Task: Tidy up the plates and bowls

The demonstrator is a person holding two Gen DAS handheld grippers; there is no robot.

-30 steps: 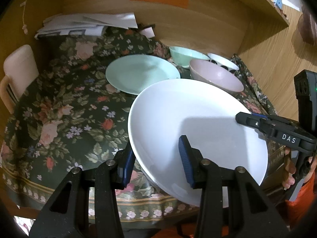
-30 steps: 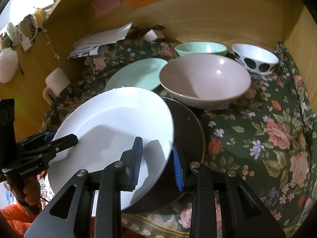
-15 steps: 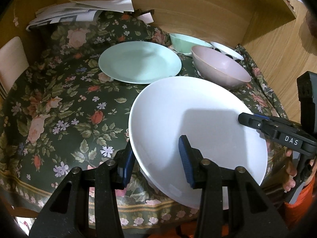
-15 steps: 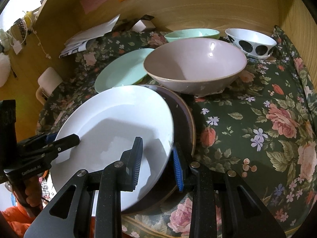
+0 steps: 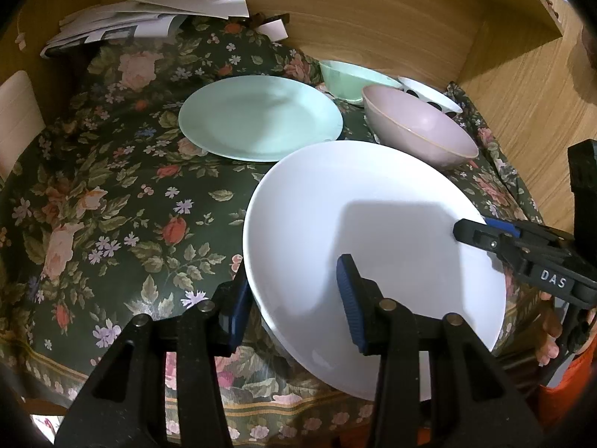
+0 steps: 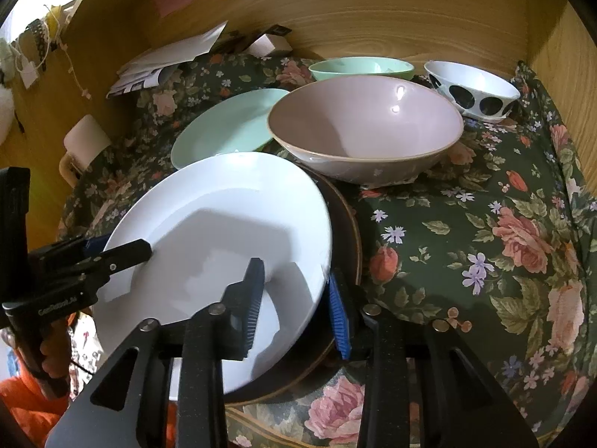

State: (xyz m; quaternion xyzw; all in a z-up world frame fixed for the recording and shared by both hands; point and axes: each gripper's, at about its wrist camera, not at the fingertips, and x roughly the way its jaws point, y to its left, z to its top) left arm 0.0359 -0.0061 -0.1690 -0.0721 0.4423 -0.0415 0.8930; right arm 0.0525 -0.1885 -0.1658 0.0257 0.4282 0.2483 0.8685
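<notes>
A large white plate (image 5: 373, 216) is held between both grippers over the front of the table. My left gripper (image 5: 293, 298) is shut on its left rim; my right gripper (image 6: 296, 298) is shut on its right rim. In the right wrist view the white plate (image 6: 224, 224) sits just over a dark plate (image 6: 349, 231). Behind lie a mint plate (image 5: 257, 115), a pink bowl (image 6: 365, 127), a mint bowl (image 6: 360, 67) and a white bowl with black dots (image 6: 474, 89).
A floral tablecloth (image 5: 112, 194) covers the table. A paper stack (image 5: 141, 18) lies at the back left against the wooden wall. A cream mug (image 6: 84, 145) stands at the left edge. Wooden walls close the back and right.
Both grippers have carried the white plate forward over the table; the bowls and mint plate look nearer. The grip on the plate is unchanged.
</notes>
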